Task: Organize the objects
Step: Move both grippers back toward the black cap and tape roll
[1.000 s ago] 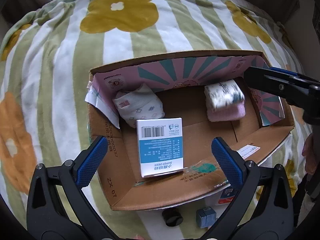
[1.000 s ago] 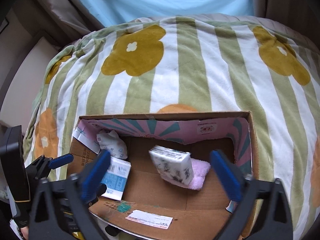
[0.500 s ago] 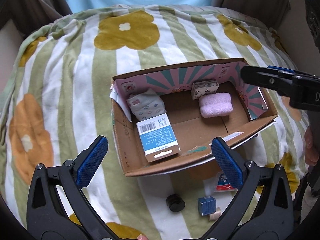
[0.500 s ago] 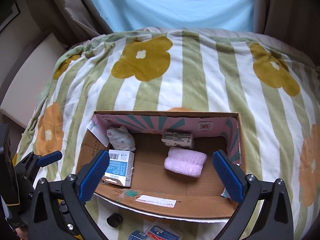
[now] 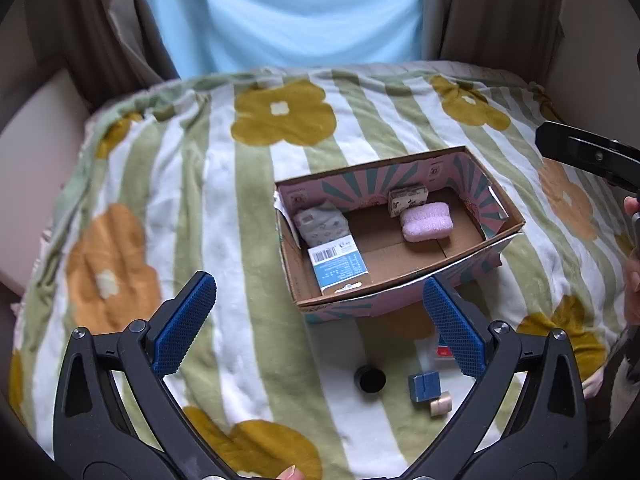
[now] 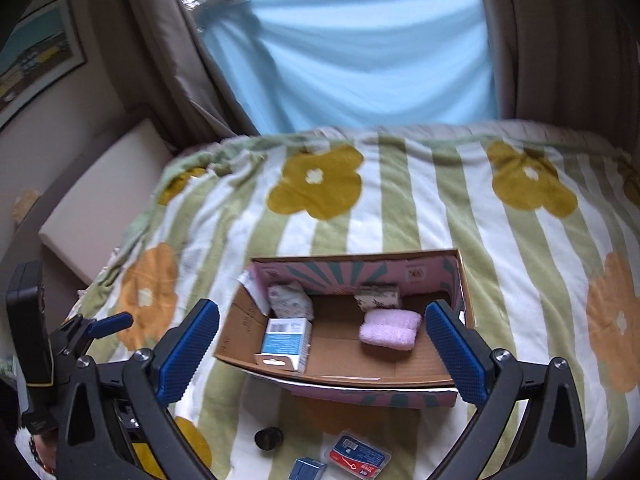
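Observation:
A cardboard box (image 5: 352, 184) (image 6: 360, 394) with a pink lining lies on the striped flower blanket. Inside it are a patterned soft pack (image 5: 322, 224) (image 6: 290, 300), a blue-white carton (image 5: 338, 266) (image 6: 286, 342), a tissue pack (image 5: 408, 198) (image 6: 378, 297) and a rolled pink towel (image 5: 426, 222) (image 6: 390, 328). My left gripper (image 5: 318, 292) hangs open and empty above the box's near side. My right gripper (image 6: 322, 312) is also open and empty, held well above the box.
On the blanket in front of the box lie a black cap (image 5: 370, 378) (image 6: 269, 438), a small blue block (image 5: 424, 386) (image 6: 306, 470), a beige cylinder (image 5: 440, 404) and a red-blue flat pack (image 6: 357, 456). Curtains and a pale blue cloth hang behind the bed. A cream cushion (image 6: 100, 188) sits at the left.
The tissue pack has come to rest against the box's back wall behind the pink towel. Both grippers have drawn back and up from the box, still open.

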`<state>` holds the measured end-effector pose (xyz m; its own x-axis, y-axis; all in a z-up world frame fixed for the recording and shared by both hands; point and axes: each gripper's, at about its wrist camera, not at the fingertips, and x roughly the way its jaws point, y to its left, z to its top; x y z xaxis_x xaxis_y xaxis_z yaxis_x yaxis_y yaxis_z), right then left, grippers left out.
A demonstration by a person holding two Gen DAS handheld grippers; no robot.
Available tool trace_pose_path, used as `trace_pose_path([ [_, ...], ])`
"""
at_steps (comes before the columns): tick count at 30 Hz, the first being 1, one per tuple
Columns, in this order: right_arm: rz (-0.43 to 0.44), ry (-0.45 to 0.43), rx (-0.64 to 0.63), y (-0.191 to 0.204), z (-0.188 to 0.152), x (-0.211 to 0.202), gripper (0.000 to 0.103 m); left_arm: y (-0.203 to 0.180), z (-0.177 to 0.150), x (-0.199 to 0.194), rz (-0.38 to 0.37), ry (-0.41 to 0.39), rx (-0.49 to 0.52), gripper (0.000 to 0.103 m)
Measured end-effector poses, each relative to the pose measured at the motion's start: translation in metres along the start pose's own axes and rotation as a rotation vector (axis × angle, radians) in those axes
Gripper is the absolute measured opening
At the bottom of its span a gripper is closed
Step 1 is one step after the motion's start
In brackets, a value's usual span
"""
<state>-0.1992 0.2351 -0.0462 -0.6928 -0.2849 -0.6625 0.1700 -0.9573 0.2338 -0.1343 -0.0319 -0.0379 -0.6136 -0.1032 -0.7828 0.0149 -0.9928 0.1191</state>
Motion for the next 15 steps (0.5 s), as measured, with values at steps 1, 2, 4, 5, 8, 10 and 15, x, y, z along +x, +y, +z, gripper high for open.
trace_pose_path([
  [1, 0.008, -0.009, -0.013, 0.003, -0.005, -0.008, 0.102, -0.002, -0.004, -0.009, 0.007, -0.015, 0.011, 0.103],
  [2, 0.023, -0.017, -0.022, 0.006, -0.012, -0.018, 0.102, -0.003, -0.009, -0.018, 0.012, -0.034, 0.027, 0.103],
  [4, 0.059, -0.022, -0.03, 0.006, -0.026, -0.028, 0.102, -0.004, -0.022, -0.033, 0.014, -0.068, 0.032, 0.103],
  [5, 0.08, -0.022, -0.034, 0.006, -0.035, -0.033, 0.103, -0.003, -0.029, -0.038, 0.002, -0.076, 0.031, 0.103],
  [8, 0.123, 0.002, -0.053, 0.005, -0.067, -0.037, 0.103, 0.0, -0.054, -0.04, -0.041, -0.079, -0.003, 0.103],
  [10, 0.131, 0.017, -0.073, 0.005, -0.087, -0.035, 0.103, 0.0, -0.072, -0.035, -0.061, -0.077, -0.01, 0.103],
  [15, 0.089, 0.059, -0.208, 0.013, -0.139, -0.019, 0.102, -0.004, -0.117, -0.011, -0.071, -0.062, -0.027, 0.103],
])
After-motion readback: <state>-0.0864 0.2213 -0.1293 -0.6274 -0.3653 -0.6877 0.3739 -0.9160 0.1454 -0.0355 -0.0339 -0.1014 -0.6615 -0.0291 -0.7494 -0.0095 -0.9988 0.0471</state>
